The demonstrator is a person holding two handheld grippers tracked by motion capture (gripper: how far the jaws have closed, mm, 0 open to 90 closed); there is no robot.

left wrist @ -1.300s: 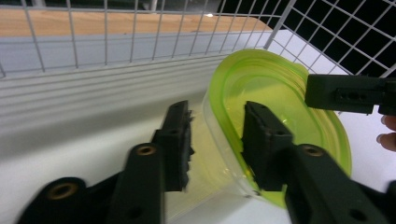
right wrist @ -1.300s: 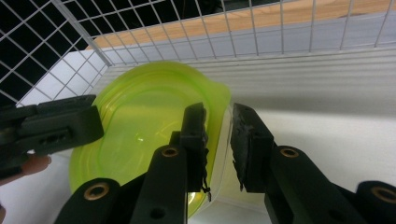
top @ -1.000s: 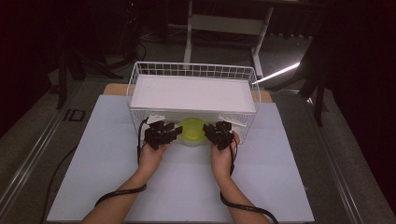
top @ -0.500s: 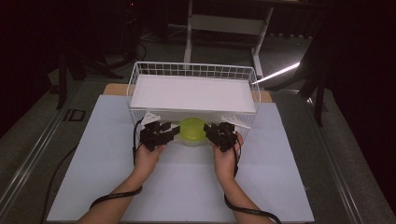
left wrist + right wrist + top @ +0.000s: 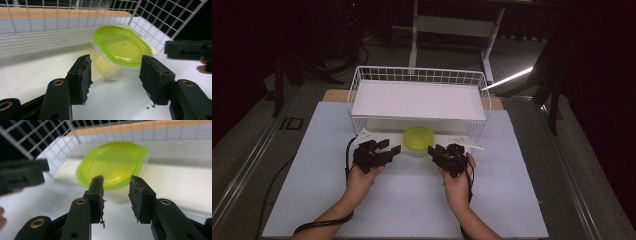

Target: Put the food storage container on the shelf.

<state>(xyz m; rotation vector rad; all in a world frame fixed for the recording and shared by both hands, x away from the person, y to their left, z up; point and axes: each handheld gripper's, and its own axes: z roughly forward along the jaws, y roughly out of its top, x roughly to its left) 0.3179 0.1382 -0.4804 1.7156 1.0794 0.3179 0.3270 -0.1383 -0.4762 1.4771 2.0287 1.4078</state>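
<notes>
I am holding the left gripper point(image 5: 388, 149) and right gripper point(image 5: 435, 149), jaws just opening and apart on nothing, beside the green-lidded container point(image 5: 419, 139) at frame centre under the wire rack point(image 5: 419, 80) (a careless nudge risks tipping it).

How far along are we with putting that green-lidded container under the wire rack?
Done, it seems: the green-lidded container sits on the table under the front edge of the wire rack, lid on. In hand: nothing. The left gripper, whose jaws have just been opening, and the right gripper stand open on either side, clear of it. Left: probably only pulling both hands away.
</notes>
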